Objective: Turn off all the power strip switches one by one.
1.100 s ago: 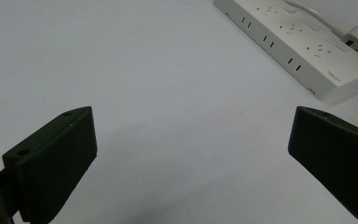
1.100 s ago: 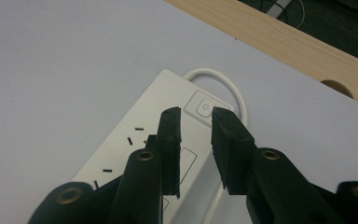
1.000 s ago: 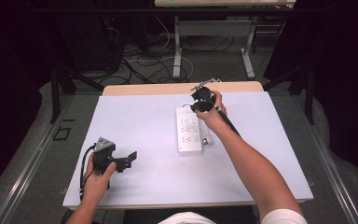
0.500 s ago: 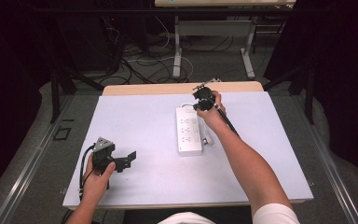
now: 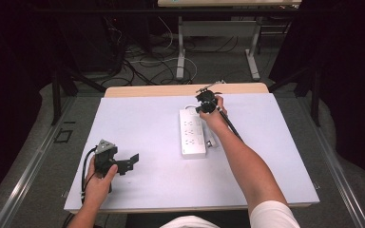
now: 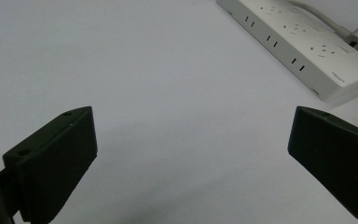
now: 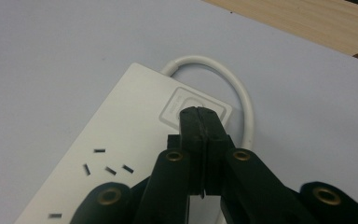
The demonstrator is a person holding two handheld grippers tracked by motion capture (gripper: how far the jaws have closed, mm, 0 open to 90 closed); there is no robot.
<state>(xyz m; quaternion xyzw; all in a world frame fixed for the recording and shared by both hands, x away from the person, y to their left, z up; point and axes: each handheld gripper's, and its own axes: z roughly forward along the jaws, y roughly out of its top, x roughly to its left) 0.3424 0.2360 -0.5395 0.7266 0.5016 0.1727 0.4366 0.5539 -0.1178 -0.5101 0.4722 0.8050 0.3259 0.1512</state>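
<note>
Lengthwise, power strip [image 5: 193, 133] front-to-back on table [image 5: 275, 156], switch end far.

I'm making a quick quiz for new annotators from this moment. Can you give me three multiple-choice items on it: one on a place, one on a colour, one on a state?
1. Where do the right gripper's tips sit?
A. over the power strip's switch end
B. on bare table
C. beside the left gripper

2. What colour is the power strip's cord?
A. black
B. white
C. red

3. How do the left gripper's jaws stand?
A. shut
B. shut on a plug
C. wide apart

Answers: 1 A, tips meet above the switch. 2 B, white loop leaves the strip. 3 C, bare table shows between them.
</note>
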